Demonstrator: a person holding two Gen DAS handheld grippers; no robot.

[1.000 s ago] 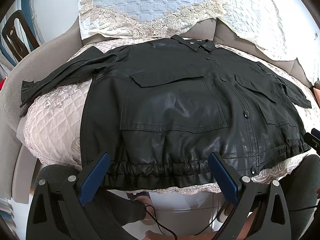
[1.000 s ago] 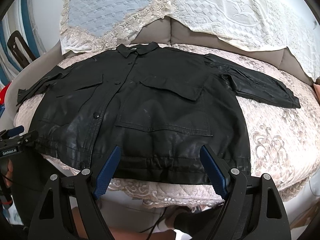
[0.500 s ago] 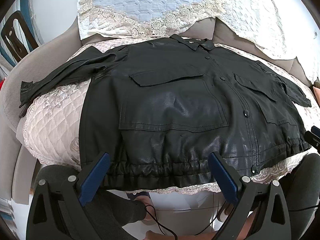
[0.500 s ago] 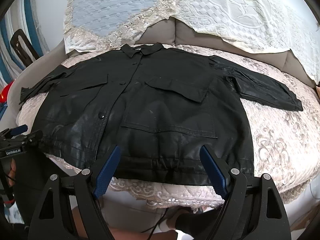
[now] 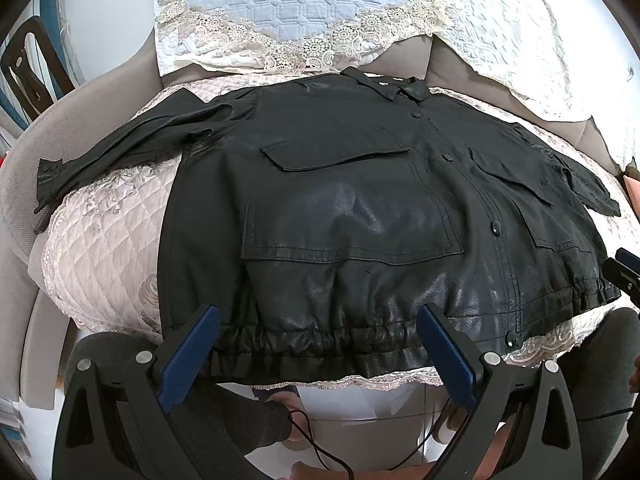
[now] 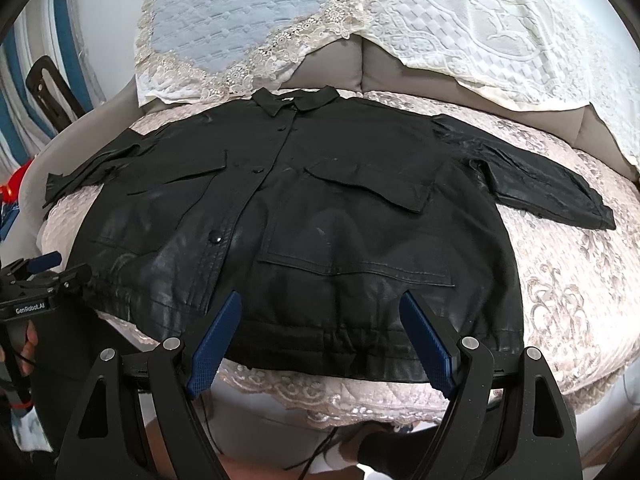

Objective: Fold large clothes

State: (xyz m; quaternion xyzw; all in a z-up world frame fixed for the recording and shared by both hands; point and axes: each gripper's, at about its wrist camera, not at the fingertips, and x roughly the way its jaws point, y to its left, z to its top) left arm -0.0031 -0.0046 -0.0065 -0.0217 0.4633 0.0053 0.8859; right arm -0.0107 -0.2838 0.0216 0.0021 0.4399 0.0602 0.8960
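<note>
The black jacket (image 6: 304, 220) lay spread front-up on the quilted sofa seat (image 6: 568, 300), collar at twelve o'clock. Both the left tongs (image 5: 318, 320) and the right tongs (image 6: 320, 308) stood wide open, gripping nothing, near the gathered hem (image 5: 312, 344). The slick material could slip from a shallow pinch. The jacket's underside was hidden.

Black hand-held gripper (image 5: 318, 354) frames, blue ribbed pads (image 6: 216, 340).

My living room at home.
I face a grey sofa (image 6: 400, 60) under quilted, lace-edged covers (image 5: 304, 0).
</note>
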